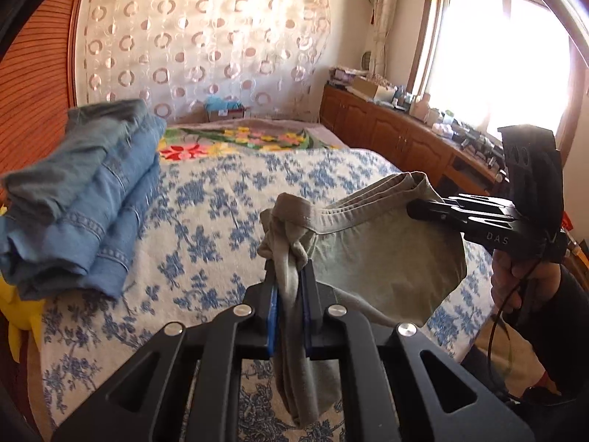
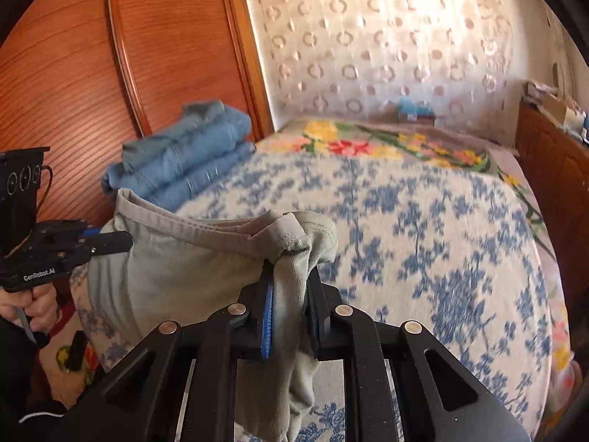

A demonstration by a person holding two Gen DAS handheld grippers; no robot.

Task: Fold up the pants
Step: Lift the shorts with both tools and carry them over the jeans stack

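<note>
Item: grey pants [image 1: 371,254], lifted clear of the bed [image 1: 228,199], waistband stretched between my two sets of fingers.

Left gripper [image 1: 289,276]: fingers narrow, clamped on a bunched corner of the waistband; cloth hangs down between the blue pads.

Right gripper [image 2: 291,287]: fingers narrow, pinching the opposite waistband corner the same way. I hold the corners apart, I judge, so the cloth hangs flat and can be laid out for the first fold.

Stack of folded jeans [image 1: 84,199]: on the bed by the wooden headboard [image 2: 73,73], well apart from the pants, likely finished work kept out of the way.

Cardboard box [image 1: 224,110]: at the far end of the bed against the curtain [image 1: 206,37]; blue material inside, kind unclear.
</note>
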